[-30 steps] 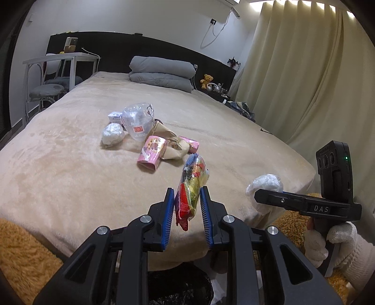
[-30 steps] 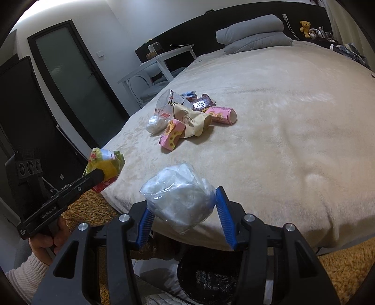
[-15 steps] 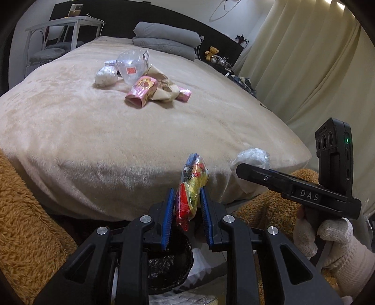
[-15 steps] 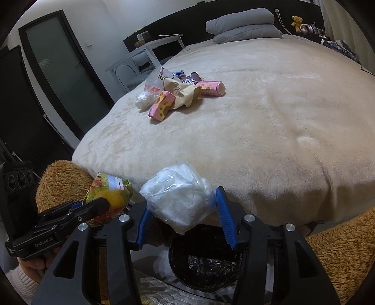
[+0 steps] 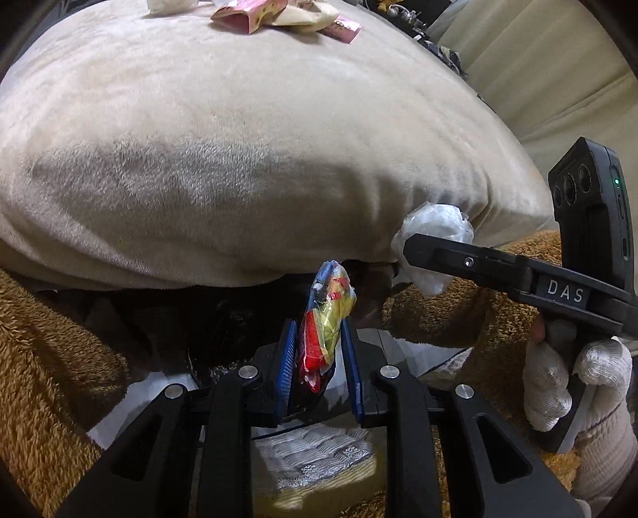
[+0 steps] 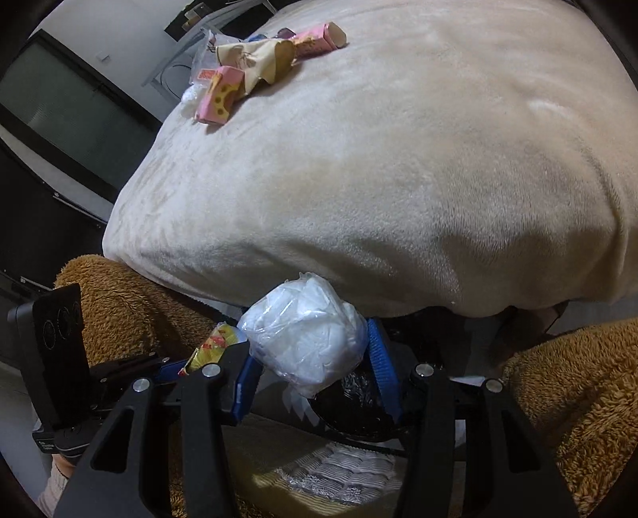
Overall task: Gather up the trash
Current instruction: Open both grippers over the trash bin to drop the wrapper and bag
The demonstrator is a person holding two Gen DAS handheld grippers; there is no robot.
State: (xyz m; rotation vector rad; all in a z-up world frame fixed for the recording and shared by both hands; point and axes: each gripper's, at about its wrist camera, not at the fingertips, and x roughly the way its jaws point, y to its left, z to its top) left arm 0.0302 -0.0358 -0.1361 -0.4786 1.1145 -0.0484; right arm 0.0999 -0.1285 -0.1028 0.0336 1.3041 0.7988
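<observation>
Step in hand: carrying two pieces of trash down to the bin at the foot of the bed (image 5: 247, 131). L gripper (image 5: 318, 350) is clamped on a red-yellow snack wrapper (image 5: 325, 318), pinched upright between the blue pads. R gripper (image 6: 309, 358) is clenched around a crumpled clear plastic bag (image 6: 305, 338), jaws fairly wide because the wad is bulky; in the left wrist view the same wad shows at the tip of the R tool, just beside the wrapper.

Both point steeply down over the black-lined bin (image 6: 359, 402), which sits just under the bed's edge between two brown fleecy masses, probably the person's legs.

Next, as I judge it: centre each item over the bin mouth, then let go. Light film may cling to a pad, so a full release and perhaps a small shake.

More litter waits on the bed: pink cheese-print carton (image 6: 217, 97), tan paper bag (image 6: 259, 59), pink wrapper (image 6: 319, 38), w/ other bits behind.

Hard to see: bin rim is mostly hidden by the grippers, and in the left view it's lost in shadow. Litter pile is cut off at the top there. The pale quilted thing on the floor I can't identify.
</observation>
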